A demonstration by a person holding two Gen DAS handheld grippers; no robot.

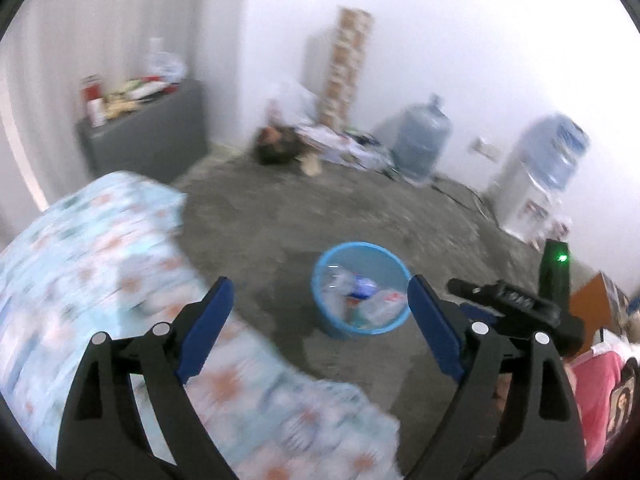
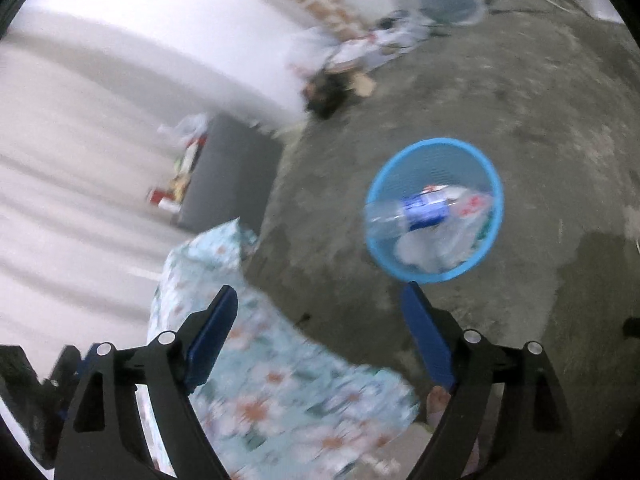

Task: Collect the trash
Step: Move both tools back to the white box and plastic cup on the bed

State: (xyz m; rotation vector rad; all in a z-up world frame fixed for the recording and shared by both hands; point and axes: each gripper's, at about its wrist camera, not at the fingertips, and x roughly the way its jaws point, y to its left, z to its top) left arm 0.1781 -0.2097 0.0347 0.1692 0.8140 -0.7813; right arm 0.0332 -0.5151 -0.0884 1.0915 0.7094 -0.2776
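Right wrist view shows my right gripper spread, empty, like my left gripper. Plastic bottle lies, blurred, across the blue bin: probably light, slick, crushable; I'd pinch its labelled middle.

- A lived-in room of a home, a bedroom by the look of it: a bed with a pale blue floral cover fills one side.
- The floor is bare grey concrete and the walls are plain white.
- A grey cabinet by the wall carries packets and bottles.
- A water dispenser stands by the wall, a spare water jug near it.
- A blue mesh wastebasket holding plastic bottles sits on the floor.
- Papers and oddments lie heaped by the wall.
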